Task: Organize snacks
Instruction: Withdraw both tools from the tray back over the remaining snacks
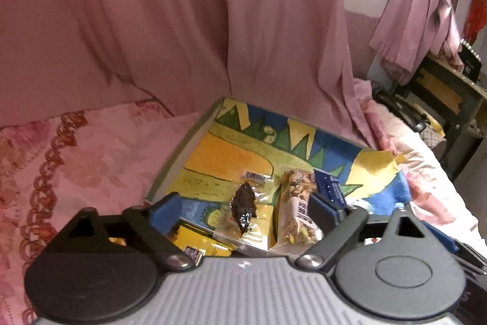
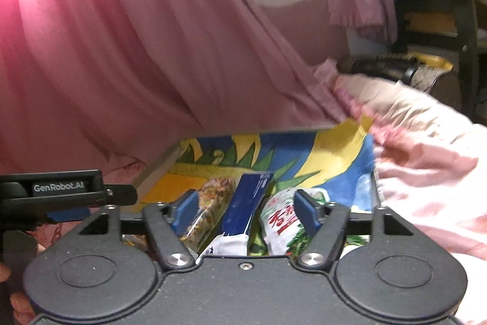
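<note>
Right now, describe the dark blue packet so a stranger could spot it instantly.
Find the tray with the bright blue, yellow and green cartoon lining, resting on the pink floral bedding. Several snack packets lie inside. The dark blue packet lies between a clear-wrapped nut bar and a white-and-green packet with red characters; it alone is long, slim and solid navy with a white end.

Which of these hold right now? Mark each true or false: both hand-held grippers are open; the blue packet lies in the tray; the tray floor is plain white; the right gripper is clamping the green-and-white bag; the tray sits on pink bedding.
1. Both hand-held grippers, left and right, are open. True.
2. The blue packet lies in the tray. True.
3. The tray floor is plain white. False: it bears a yellow, green and blue drawing.
4. The right gripper clamps the green-and-white bag. False: its pads stand apart, gripping nothing.
5. The tray sits on pink bedding. True.
</note>
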Demonstrator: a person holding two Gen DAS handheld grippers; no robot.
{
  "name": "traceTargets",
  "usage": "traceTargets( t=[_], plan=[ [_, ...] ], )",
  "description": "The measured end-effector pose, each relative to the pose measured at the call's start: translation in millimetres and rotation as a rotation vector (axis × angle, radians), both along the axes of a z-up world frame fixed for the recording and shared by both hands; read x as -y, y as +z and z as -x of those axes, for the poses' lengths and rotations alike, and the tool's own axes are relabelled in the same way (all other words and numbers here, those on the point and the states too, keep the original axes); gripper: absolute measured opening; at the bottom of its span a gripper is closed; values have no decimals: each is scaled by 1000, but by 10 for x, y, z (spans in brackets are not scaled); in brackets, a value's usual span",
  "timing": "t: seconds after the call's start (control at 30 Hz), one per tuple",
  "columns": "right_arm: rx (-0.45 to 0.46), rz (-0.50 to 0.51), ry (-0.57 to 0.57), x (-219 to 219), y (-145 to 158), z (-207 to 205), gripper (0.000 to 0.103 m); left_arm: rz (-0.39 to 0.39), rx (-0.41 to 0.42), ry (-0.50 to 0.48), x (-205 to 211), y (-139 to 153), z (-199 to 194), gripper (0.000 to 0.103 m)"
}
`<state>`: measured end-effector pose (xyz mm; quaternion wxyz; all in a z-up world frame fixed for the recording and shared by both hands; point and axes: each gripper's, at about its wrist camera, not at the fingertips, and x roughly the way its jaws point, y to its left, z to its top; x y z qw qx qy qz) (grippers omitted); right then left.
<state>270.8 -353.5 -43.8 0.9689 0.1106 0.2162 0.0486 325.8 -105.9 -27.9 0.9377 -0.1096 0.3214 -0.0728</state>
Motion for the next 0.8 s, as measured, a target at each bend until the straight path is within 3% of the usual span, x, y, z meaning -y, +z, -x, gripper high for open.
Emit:
traceTargets(
  t=[0.2, 0.5, 0.8],
  plan=[
    [82, 35, -35, -8, 208, 416, 87, -8, 76, 4, -70, 201, 365, 102],
    [204, 79, -112, -88, 432, 1213, 100, -30, 185, 29, -262, 385, 985, 102],
    [178, 10, -229, -75, 424, 1879, 102, -80, 208, -1, -400, 377, 1454, 102]
  ],
)
